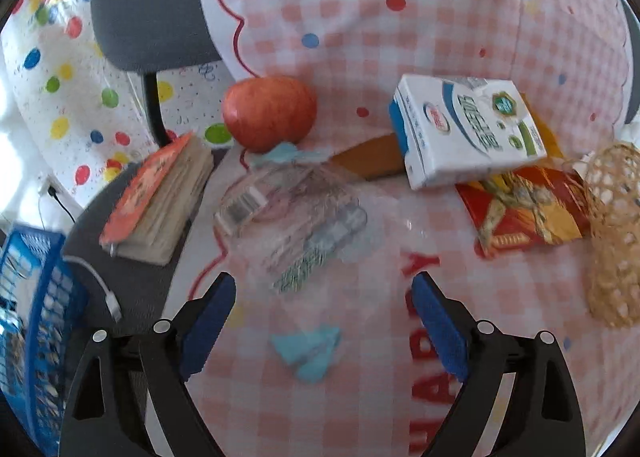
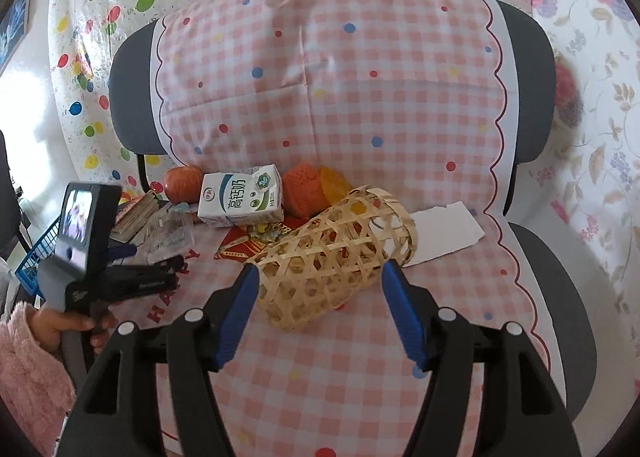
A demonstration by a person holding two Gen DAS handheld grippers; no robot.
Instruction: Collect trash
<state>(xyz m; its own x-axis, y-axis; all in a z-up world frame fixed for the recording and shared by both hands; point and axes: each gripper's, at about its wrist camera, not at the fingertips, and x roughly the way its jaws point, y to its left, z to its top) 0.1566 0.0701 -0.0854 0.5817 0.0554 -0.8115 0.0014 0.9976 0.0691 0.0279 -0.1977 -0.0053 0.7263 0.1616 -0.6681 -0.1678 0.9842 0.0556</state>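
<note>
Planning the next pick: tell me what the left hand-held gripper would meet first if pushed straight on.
Probably the crumpled clear plastic wrapper, lying just beyond the open left hand-held gripper. A small blue paper scrap lies on the cloth below the fingers; depth is unclear.

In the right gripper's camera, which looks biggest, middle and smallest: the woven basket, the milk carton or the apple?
1. Woven basket, though it lies nearest the camera, which enlarges it.
2. Milk carton.
3. Apple, partly hidden behind the carton, so its full size is unsure.

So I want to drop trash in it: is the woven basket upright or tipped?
Tipped. The woven basket lies on its side on the checked cloth.
</note>
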